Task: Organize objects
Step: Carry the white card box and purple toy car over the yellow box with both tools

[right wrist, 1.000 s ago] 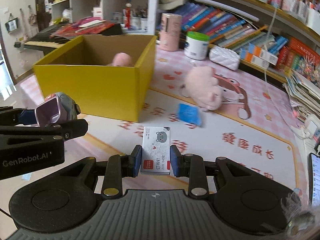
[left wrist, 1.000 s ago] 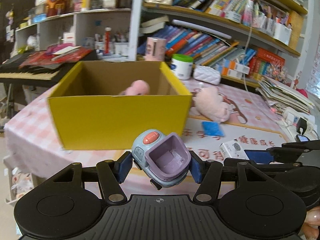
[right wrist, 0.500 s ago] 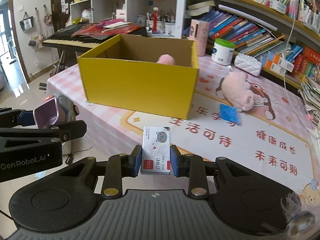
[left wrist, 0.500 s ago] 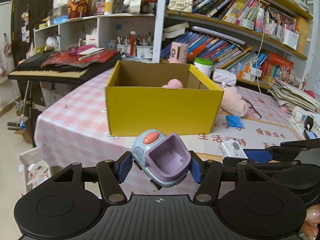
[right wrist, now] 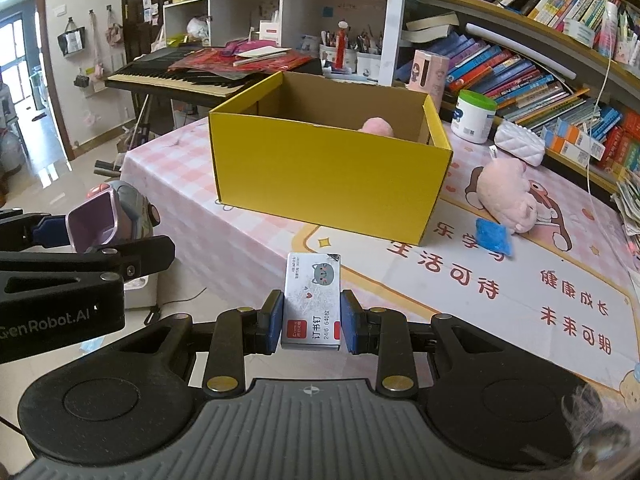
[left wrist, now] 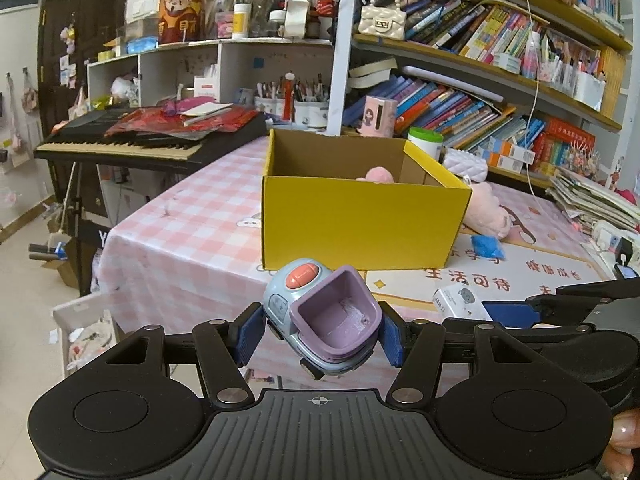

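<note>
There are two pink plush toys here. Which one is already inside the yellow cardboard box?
The small pink plush toy peeking above the yellow cardboard box wall. The larger pink plush toy lies on the tablecloth, right of the box.

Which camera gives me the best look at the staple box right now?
Right wrist view: the staple box sits centred, label facing the camera, clamped in the right gripper. The left wrist view catches only one end of it at the lower right, beside a blue pad.

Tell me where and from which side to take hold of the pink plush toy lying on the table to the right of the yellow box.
Grip the pink plush toy across its rounded body, coming down from above. It lies flat on its side on the table, so no side sits raised for a level approach. The yellow box stands close on its left, so set the claw's fingers front to back rather than left to right; the soft body should compress.
</note>
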Demonstrator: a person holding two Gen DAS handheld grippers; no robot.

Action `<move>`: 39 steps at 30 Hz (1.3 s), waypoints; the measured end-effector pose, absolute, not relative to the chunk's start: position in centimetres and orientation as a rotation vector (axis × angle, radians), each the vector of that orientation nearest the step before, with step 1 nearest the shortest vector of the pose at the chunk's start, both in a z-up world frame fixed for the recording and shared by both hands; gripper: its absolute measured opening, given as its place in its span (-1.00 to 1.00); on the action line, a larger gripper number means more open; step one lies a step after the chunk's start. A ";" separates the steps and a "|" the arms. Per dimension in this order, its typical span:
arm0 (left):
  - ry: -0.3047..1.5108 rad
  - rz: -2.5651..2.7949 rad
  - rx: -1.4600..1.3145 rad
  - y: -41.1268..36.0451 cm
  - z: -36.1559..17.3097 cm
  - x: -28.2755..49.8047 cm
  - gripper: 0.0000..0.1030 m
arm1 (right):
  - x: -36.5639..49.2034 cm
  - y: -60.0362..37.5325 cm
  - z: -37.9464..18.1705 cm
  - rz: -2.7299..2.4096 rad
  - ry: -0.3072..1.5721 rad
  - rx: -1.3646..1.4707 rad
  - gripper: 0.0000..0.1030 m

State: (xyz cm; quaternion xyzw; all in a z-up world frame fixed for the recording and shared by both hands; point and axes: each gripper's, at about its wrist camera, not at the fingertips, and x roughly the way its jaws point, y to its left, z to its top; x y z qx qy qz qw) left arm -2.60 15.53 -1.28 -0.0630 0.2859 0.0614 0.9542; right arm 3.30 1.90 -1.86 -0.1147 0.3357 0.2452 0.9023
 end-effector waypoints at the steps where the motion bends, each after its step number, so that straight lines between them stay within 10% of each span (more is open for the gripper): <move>1: 0.578 0.125 -0.128 15.6 -1.2 -2.6 0.14 | 3.2 2.0 -1.8 0.506 0.693 -0.238 -0.46; 39: 0.435 0.164 -0.070 15.5 2.5 13.2 0.14 | 21.9 3.8 3.6 0.521 0.528 -0.215 -0.46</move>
